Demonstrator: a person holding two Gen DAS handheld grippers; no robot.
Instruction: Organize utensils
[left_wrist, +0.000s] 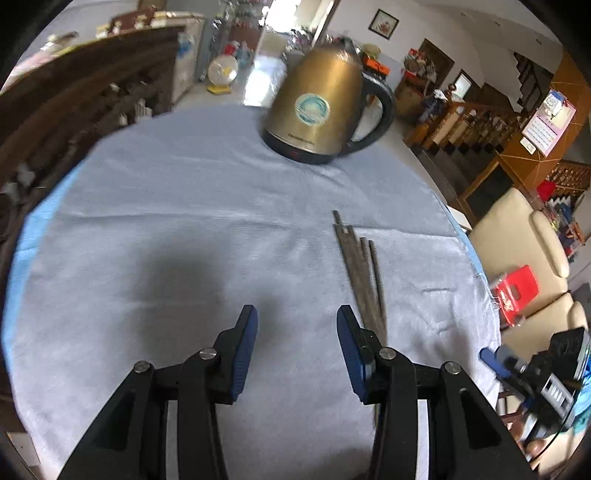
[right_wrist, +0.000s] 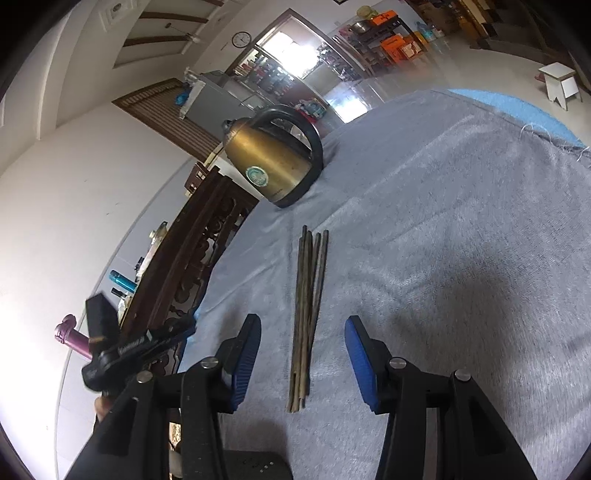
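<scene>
Several dark, thin chopsticks (left_wrist: 360, 273) lie bundled side by side on the grey cloth (left_wrist: 184, 229). My left gripper (left_wrist: 297, 321) hovers open over the cloth just left of them, nothing between its blue pads; the sticks' near ends pass under its right finger (left_wrist: 351, 343). In the right wrist view the same chopsticks (right_wrist: 308, 295) lie on the cloth between the fingers of my right gripper (right_wrist: 303, 323). That gripper is open, with wide gaps on both sides and no pad touching the sticks.
A brass-coloured electric kettle (left_wrist: 317, 107) (right_wrist: 273, 158) with a black handle stands at the far side of the round table. The right gripper's body (left_wrist: 535, 369) shows at the table's right edge, the left one (right_wrist: 129, 347) at the left edge. Dark wooden furniture (right_wrist: 192, 258) stands beside the table.
</scene>
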